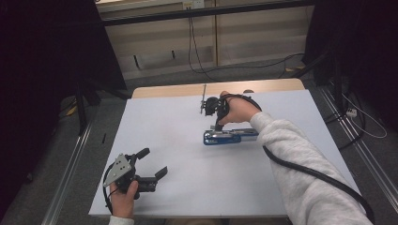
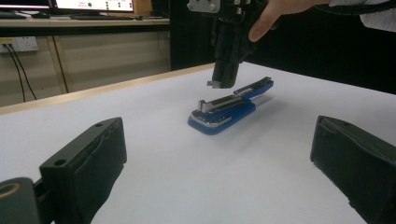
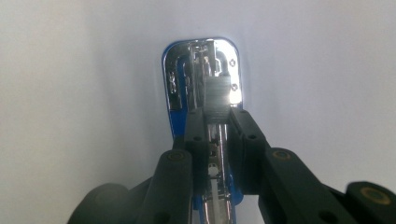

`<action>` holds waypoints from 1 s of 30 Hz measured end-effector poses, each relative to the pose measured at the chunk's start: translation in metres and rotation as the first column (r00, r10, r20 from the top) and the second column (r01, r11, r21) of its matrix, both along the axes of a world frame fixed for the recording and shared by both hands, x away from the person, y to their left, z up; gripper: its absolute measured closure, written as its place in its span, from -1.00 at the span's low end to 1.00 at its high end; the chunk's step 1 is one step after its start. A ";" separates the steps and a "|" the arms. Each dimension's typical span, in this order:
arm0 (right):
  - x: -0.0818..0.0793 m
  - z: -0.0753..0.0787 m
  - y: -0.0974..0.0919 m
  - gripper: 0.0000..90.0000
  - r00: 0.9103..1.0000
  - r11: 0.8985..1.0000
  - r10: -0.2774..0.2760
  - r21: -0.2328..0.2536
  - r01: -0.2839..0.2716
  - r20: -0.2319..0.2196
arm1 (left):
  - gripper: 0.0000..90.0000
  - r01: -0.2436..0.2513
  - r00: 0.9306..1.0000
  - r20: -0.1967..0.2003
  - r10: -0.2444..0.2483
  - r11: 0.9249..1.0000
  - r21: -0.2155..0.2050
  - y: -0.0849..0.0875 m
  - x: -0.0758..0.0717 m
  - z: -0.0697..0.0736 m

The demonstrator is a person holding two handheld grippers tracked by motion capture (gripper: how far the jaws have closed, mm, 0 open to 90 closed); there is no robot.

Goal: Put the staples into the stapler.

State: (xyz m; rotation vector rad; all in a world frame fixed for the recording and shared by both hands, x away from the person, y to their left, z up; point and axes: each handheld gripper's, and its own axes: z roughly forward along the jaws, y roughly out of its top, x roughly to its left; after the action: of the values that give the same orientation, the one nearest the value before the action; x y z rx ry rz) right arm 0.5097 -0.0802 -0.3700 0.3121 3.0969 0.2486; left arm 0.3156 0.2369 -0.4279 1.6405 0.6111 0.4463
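A blue and chrome stapler (image 1: 230,136) lies flat near the middle of the white table (image 1: 178,187), with its metal channel facing up (image 2: 223,111) (image 3: 201,70). My right gripper (image 1: 217,125) points down just above the stapler's chrome end. Its jaws (image 3: 217,116) stand close together, pinching a small silver strip of staples (image 3: 216,94) that hangs a little above the channel (image 2: 214,84). My left gripper (image 1: 155,161) rests low at the table's front left, apart from the stapler. It is open (image 2: 218,149) with nothing between its fingers.
A wooden strip (image 1: 187,89) edges the table's far side. Cables (image 1: 197,56) run over the floor behind it, and metal rails (image 1: 70,159) flank the table. The right gripper's black cable (image 1: 309,171) trails along the sleeve. A desk with a wall socket (image 2: 21,44) stands beyond.
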 end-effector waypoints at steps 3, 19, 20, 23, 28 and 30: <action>0.000 0.000 0.001 0.75 1.000 1.000 -0.001 0.002 0.001 0.001 | -0.92 -0.002 1.000 -0.001 0.002 1.000 0.001 0.000 0.000 0.000; -0.001 -0.009 0.007 0.75 1.000 1.000 0.023 -0.014 -0.023 -0.015 | -0.92 0.002 1.000 -0.006 -0.002 1.000 0.003 -0.001 0.000 0.000; -0.001 -0.009 0.007 0.75 1.000 1.000 0.023 -0.014 -0.023 -0.015 | -0.92 0.002 1.000 -0.006 -0.002 1.000 0.003 -0.001 0.000 0.000; -0.001 -0.010 0.009 0.75 1.000 1.000 0.025 -0.009 -0.026 -0.012 | -0.92 0.000 1.000 -0.002 0.000 1.000 0.001 0.000 0.000 0.000; -0.001 -0.011 0.010 0.75 0.999 1.000 0.028 -0.004 -0.029 -0.014 | -0.92 0.000 1.000 -0.005 0.000 1.000 0.008 0.000 0.000 0.000; 0.000 -0.012 0.010 0.75 0.999 0.999 0.033 -0.013 -0.033 -0.007 | -0.92 0.003 1.000 -0.005 -0.003 1.000 0.004 0.000 0.001 0.000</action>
State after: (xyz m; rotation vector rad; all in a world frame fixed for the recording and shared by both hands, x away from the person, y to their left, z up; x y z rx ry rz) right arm 0.5093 -0.0702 -0.3820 0.2618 3.1116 0.2275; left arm 0.3163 0.2369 -0.4280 1.6461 0.6116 0.4418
